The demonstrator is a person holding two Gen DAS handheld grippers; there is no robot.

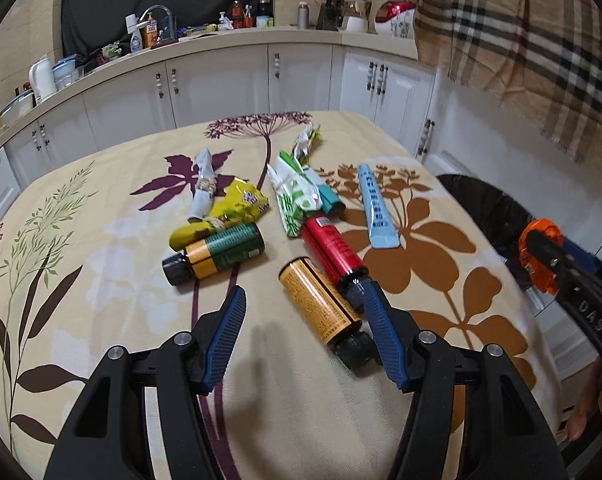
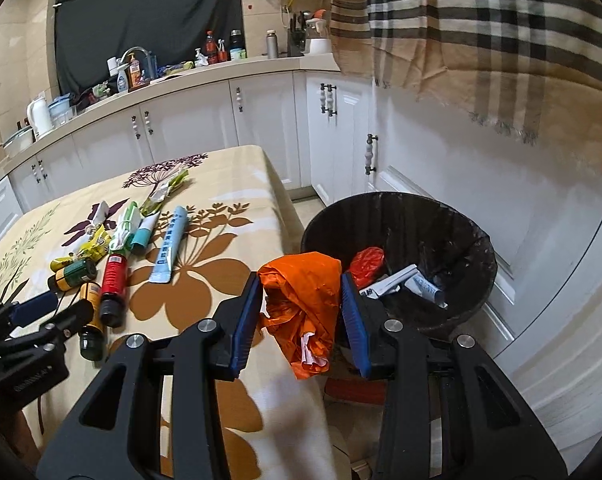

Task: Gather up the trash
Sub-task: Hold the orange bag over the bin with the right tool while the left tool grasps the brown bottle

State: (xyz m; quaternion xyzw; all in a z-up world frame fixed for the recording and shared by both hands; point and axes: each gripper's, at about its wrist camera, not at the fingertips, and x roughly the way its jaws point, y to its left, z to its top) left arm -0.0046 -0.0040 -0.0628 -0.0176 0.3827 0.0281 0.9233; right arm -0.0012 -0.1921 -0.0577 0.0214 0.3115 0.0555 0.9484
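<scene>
Trash lies on the floral tablecloth (image 1: pixel 101 264): an amber bottle (image 1: pixel 321 308), a red bottle (image 1: pixel 333 248), a green and yellow bottle (image 1: pixel 221 250), a yellow wrapper (image 1: pixel 237 204), green-white wrappers (image 1: pixel 297 192), a light blue tube (image 1: pixel 377 206) and a teal tube (image 1: pixel 329 200). My left gripper (image 1: pixel 305 304) is open just above the amber bottle. My right gripper (image 2: pixel 303 308) is shut on a crumpled orange plastic bag (image 2: pixel 305 300), held by the near rim of the black trash bin (image 2: pixel 405 216). The bin holds a red wrapper (image 2: pixel 367 264) and white tubes (image 2: pixel 413 284).
White kitchen cabinets (image 1: pixel 221 84) with a cluttered counter stand behind the table. A plaid cloth (image 2: pixel 481 32) hangs at the upper right. The bin stands on the floor off the table's right edge (image 2: pixel 289 216). The left gripper shows at the left in the right wrist view (image 2: pixel 41 312).
</scene>
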